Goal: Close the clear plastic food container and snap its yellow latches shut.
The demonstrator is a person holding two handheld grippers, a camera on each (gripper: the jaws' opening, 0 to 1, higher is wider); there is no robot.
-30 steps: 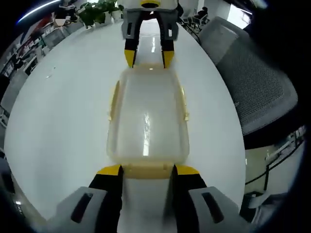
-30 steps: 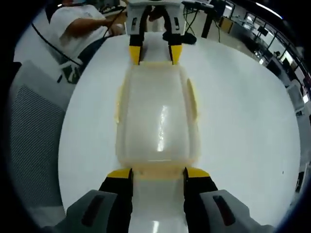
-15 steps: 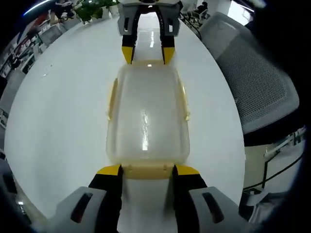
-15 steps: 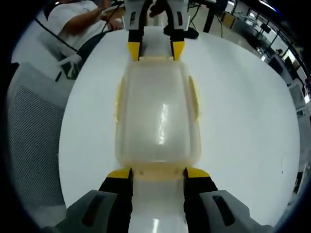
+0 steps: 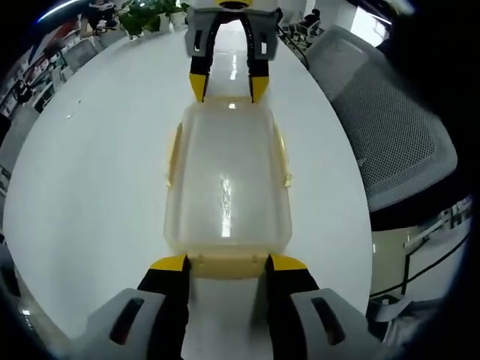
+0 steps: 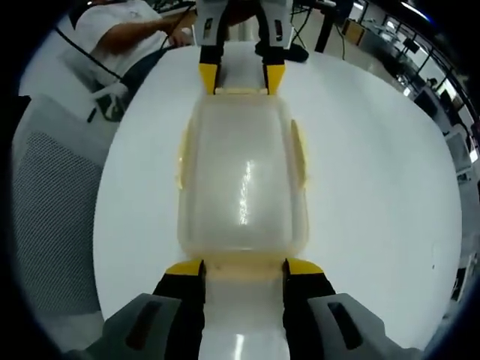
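Flanking the closed container [image 5: 227, 184] on the table [image 5: 97, 172], left gripper [image 5: 227, 262] and right gripper [image 6: 242, 267] stand wide, jaws bracketing opposite end latches.

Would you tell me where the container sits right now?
The container lies on the white table, lengthwise between the left gripper and right gripper, one at each short end.

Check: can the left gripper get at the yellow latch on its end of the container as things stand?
Probably yes. The left gripper sits with its open jaws either side of the near-end yellow latch of the clear container, nothing between. The right gripper is at the far end, out of its way.
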